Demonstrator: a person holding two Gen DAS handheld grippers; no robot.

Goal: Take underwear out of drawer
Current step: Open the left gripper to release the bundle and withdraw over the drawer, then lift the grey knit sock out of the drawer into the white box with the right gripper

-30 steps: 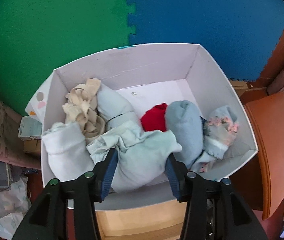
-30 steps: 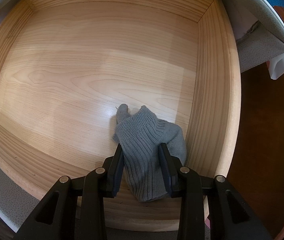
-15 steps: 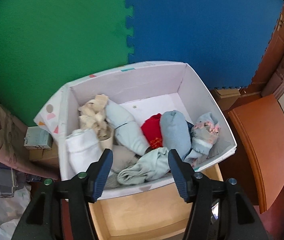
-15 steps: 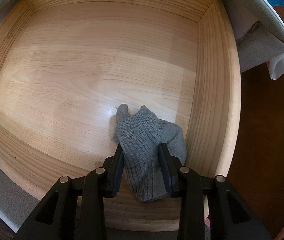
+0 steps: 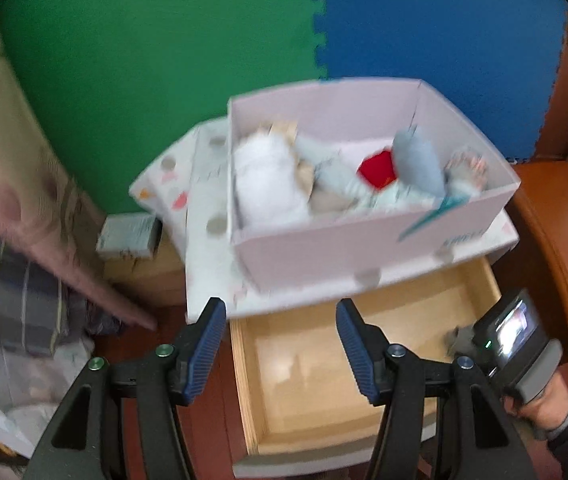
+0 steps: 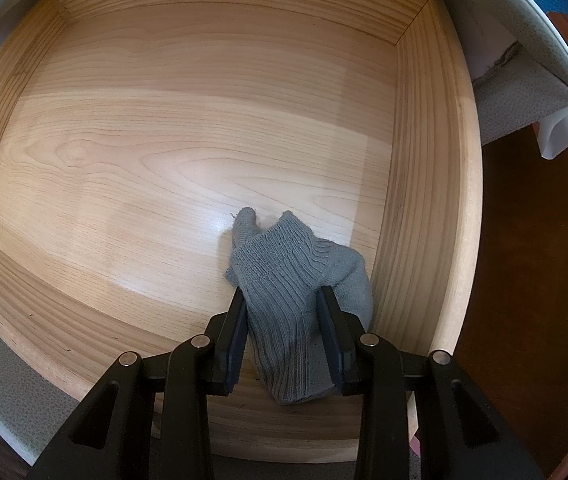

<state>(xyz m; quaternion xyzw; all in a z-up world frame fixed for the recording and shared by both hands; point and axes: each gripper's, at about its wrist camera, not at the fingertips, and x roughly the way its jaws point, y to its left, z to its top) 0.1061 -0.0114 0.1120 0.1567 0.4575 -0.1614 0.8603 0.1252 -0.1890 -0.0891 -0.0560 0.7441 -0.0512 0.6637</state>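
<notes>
A grey ribbed knit garment (image 6: 287, 280) lies in the near right corner of the light wooden drawer (image 6: 164, 152). My right gripper (image 6: 282, 300) points steeply down into the drawer and is shut on this garment, with cloth bulging out past both pads. In the left wrist view my left gripper (image 5: 280, 312) hangs open and empty above the drawer (image 5: 303, 384). Beyond it stands a white cardboard box (image 5: 323, 248) holding several rolled garments, among them a white one (image 5: 268, 184), a red one (image 5: 377, 170) and a blue-grey one (image 5: 419, 160). A hand holds the right gripper's body (image 5: 515, 336) at the lower right.
Green (image 5: 144, 60) and blue (image 5: 443, 20) foam mats cover the floor behind the box. Brown wooden furniture (image 5: 551, 240) stands at the right. Striped bedding (image 5: 12, 300) and a small carton (image 5: 128, 232) lie at the left. The drawer's right wall (image 6: 423, 200) is close to the garment.
My left gripper let go of the pale green garment into the box, opened wider and drew back, so the drawer and right gripper came into view. The right gripper has not moved.
</notes>
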